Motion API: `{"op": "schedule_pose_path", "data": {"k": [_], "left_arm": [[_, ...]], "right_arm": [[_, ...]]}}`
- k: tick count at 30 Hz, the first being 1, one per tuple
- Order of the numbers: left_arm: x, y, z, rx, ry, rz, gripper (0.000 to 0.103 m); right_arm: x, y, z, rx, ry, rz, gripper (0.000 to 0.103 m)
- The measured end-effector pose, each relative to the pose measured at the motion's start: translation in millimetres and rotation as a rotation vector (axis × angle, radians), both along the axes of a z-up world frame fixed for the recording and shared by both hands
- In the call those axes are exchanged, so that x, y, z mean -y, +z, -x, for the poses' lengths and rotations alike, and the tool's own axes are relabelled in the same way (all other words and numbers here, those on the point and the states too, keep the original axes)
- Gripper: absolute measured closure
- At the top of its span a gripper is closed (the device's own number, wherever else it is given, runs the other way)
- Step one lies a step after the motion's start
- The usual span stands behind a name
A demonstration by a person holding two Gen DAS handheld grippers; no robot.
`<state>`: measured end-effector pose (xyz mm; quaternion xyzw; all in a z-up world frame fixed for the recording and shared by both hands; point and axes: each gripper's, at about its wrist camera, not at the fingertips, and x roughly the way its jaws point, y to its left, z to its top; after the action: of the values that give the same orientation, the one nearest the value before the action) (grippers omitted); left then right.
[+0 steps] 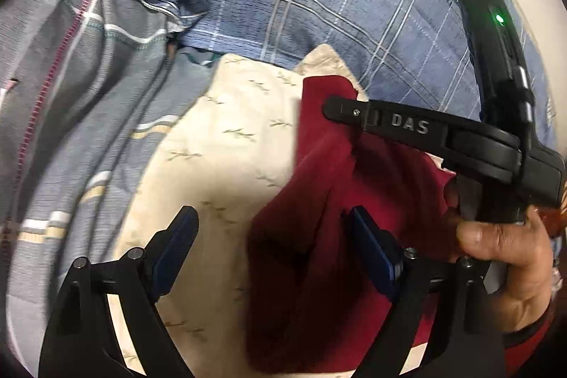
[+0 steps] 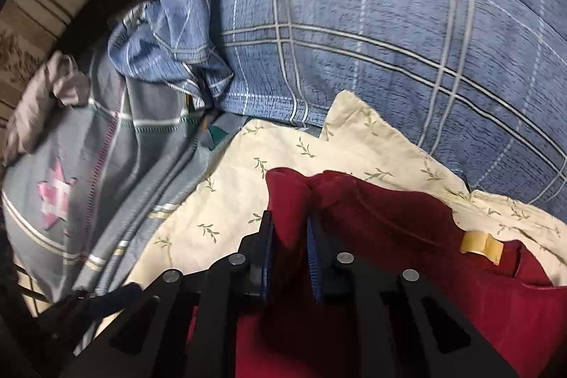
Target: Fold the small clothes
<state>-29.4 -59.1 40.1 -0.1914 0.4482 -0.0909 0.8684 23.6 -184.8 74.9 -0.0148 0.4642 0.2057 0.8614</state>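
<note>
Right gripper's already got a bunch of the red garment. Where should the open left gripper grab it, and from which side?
Take the red garment at its free hanging edge, between the open left gripper's fingers. Approach from the cream cloth side, since that edge hangs clear while the right gripper pinches the upper fold.

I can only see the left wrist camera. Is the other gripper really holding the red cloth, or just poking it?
Observer: Holding it. In the right wrist view the right gripper is shut, with a fold of the red cloth pinched between its blue pads.
Operator: Does the cloth have a tag anywhere?
Observer: Yes, a small tan tag sits on it, to the right of the gripper.
Operator: Is there anything fun on the grey blanket?
Observer: A pink star, on its left part.
</note>
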Motion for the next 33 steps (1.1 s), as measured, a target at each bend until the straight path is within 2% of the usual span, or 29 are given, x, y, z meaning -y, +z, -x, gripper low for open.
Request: {"op": "schedule_pose_path", "data": {"k": [5, 7, 8, 9, 10, 11, 12, 13, 14, 15, 19, 21, 22, 23, 24, 25, 26, 29, 33], "left_arm": [[10, -7, -11, -0.020, -0.028, 0.024, 0.018], [12, -3, -10, -0.001, -0.058, 0.043, 0.037], [15, -1, -9, 0.003, -0.085, 0.054, 0.057], [18, 2, -9, 0.008, -0.104, 0.057, 0.063], [20, 4, -8, 0.020, -0.112, 0.052, 0.063], [21, 6, -8, 0.032, -0.121, 0.052, 0.066], [22, 7, -7, 0.038, -0.131, 0.058, 0.067], [23, 9, -6, 0.044, -0.139, 0.068, 0.067], [23, 11, -6, 0.051, -0.148, 0.073, 0.067], [25, 13, -4, 0.060, -0.157, 0.071, 0.067], [28, 18, 1, 0.075, -0.178, 0.060, 0.067], [26, 16, 0, 0.058, -0.171, 0.038, 0.067], [25, 14, 0, 0.046, -0.159, 0.022, 0.066], [23, 12, 1, 0.037, -0.145, -0.004, 0.057], [22, 11, 1, 0.025, -0.132, -0.034, 0.040], [21, 10, 3, 0.017, -0.119, -0.059, 0.032], [19, 10, 5, 0.016, -0.104, -0.072, 0.023], [17, 10, 8, 0.019, -0.103, -0.055, 0.022], [24, 6, 9, 0.019, -0.106, -0.091, 0.022]], "right_arm": [[6, 5, -1, -0.002, 0.004, -0.015, 0.087], [7, 7, 0, -0.006, 0.006, -0.023, 0.087], [9, 8, 0, -0.021, 0.003, -0.039, 0.083], [11, 9, 0, -0.035, -0.004, -0.058, 0.080], [13, 10, -1, -0.042, -0.011, -0.072, 0.076], [16, 12, -1, -0.057, -0.016, -0.096, 0.070], [16, 13, -1, -0.063, -0.018, -0.102, 0.054], [15, 14, -2, -0.072, -0.025, -0.098, 0.034], [12, 14, -2, -0.081, -0.025, -0.091, 0.025], [9, 14, -3, -0.088, -0.019, -0.087, 0.022], [-18, -1, -9, -0.136, 0.058, -0.038, 0.023], [-29, -13, -10, -0.138, 0.073, 0.030, 0.043], [-31, -16, -10, -0.121, 0.067, 0.069, 0.064], [-30, -18, -8, -0.105, 0.067, 0.082, 0.067], [-26, -17, -6, -0.093, 0.067, 0.063, 0.070], [-22, -15, -3, -0.078, 0.062, 0.041, 0.075], [-14, -12, -1, -0.063, 0.049, 0.016, 0.077], [0, -4, 3, -0.048, 0.036, -0.048, 0.078], [6, -3, 7, -0.056, 0.019, -0.079, 0.078]]}}
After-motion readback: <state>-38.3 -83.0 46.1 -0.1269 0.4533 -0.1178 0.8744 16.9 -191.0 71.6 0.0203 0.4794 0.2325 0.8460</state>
